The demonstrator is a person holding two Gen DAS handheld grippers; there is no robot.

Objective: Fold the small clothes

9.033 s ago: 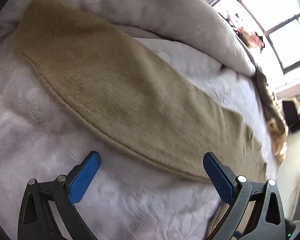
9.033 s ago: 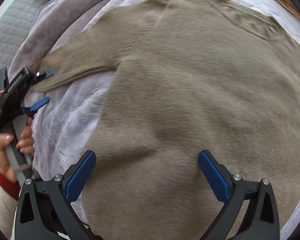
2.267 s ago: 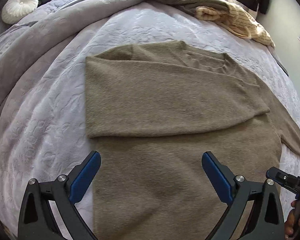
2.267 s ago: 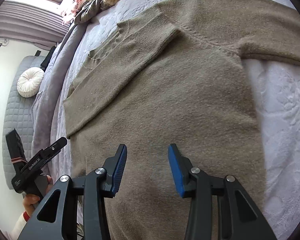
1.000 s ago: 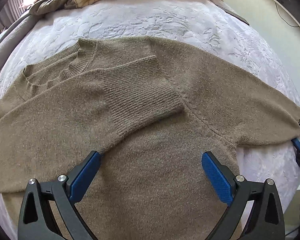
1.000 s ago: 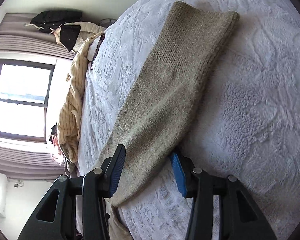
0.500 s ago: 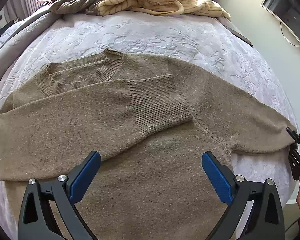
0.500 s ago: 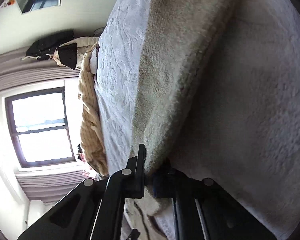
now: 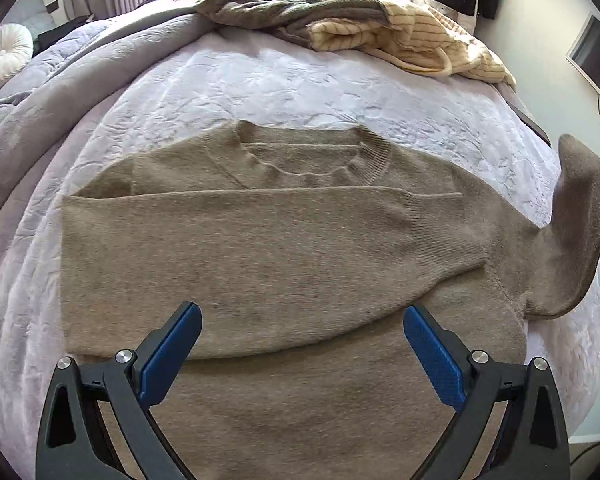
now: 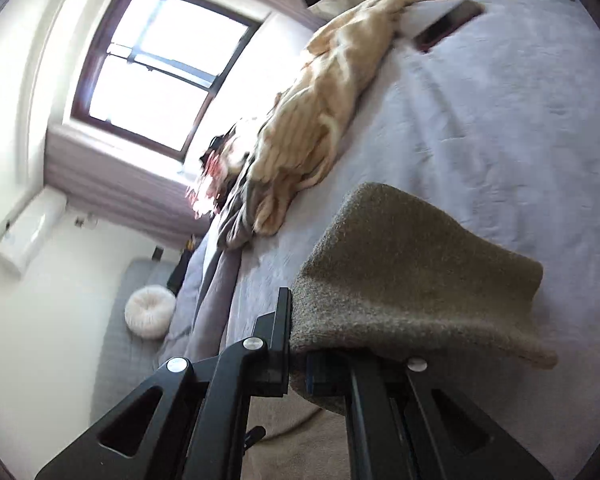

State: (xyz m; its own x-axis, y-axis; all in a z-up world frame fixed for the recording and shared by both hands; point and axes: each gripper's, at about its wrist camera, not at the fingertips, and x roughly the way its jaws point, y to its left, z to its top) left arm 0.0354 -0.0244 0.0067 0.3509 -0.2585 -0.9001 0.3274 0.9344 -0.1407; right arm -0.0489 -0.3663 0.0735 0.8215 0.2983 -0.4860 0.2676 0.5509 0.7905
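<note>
Right wrist view – fingers (image 10: 298, 344) pinching fuzzy tan sleeve (image 10: 412, 280), left fingers (image 9: 300, 360) spread over sweater (image 9: 260, 248)

We see a brown sweater (image 9: 284, 248) on a pale purple bed (image 9: 300, 84). Our tongs (image 9: 302, 354) are black with blue pads. The heaped top (image 9: 420, 44) is cream with thin stripes.

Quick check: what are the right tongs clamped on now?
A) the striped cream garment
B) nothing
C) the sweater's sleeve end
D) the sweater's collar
C: the right tongs pinch the sleeve end of the tan sweater, lifted off the bed.
</note>
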